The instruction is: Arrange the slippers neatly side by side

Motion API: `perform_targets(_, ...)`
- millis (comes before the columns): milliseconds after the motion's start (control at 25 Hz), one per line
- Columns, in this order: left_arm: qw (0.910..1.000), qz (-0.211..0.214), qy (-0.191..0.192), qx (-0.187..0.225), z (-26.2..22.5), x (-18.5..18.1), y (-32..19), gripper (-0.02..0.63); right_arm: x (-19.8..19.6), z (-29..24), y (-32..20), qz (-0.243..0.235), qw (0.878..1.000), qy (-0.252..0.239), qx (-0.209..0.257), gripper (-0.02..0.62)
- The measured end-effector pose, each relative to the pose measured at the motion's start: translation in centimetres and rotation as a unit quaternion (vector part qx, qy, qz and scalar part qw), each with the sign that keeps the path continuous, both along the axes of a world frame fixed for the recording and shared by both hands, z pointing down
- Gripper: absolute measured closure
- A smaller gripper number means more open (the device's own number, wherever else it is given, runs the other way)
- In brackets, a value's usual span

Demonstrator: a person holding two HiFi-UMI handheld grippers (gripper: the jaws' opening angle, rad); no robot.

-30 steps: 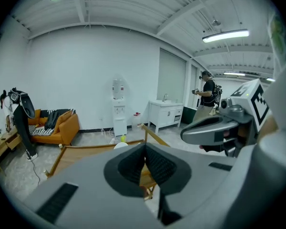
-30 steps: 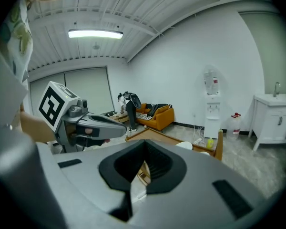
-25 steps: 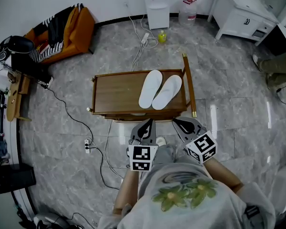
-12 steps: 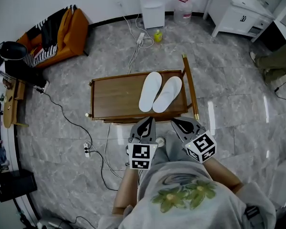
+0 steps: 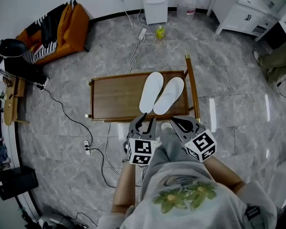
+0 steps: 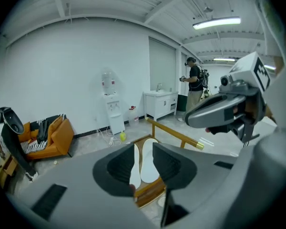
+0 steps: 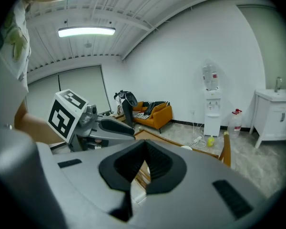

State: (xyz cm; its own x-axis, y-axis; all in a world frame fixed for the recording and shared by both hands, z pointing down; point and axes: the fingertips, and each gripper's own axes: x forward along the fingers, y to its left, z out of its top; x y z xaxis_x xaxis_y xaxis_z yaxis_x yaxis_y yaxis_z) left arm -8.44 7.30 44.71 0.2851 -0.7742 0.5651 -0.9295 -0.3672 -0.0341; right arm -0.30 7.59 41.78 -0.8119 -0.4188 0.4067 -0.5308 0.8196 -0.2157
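Two white slippers lie side by side on the right part of the low wooden table (image 5: 114,97): the left slipper (image 5: 151,91) and the right slipper (image 5: 169,95), toes pointing away from me. My left gripper (image 5: 142,119) hovers at the table's near edge. Its jaws have just been opening and stand apart with nothing between them. In the left gripper view (image 6: 144,152) both slippers (image 6: 136,168) show through the gap, well beyond the tips. My right gripper (image 5: 179,122) hangs beside it at the same edge, shut and empty (image 7: 144,150).
A wooden rail (image 5: 192,87) runs along the table's right side. Cables and a power strip (image 5: 87,143) lie on the marble floor at the left. An orange sofa (image 5: 62,25), a water dispenser (image 5: 155,4) and a white cabinet (image 5: 243,13) line the far wall. A person (image 6: 195,85) stands far off.
The left gripper's jaws have opened from shut. Both grippers have edged forward to the table's near edge. The slippers have not moved.
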Motion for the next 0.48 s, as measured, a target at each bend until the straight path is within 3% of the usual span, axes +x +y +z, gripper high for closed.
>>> perform_targets(200, 0.9982, 0.025, -0.055, -0.008, 2.2, 0.2, -1.6, 0.453, 0.4, 0.8, -1.6, 0.000, 1.000, -0.003, -0.010, 0.589)
perform_targets(480, 0.9964, 0.030, -0.076, -0.023, 4.7, -0.2, -4.2, 0.421, 0.5, 1.6, -3.8, 0.004, 1.000, -0.007, -0.022, 0.589)
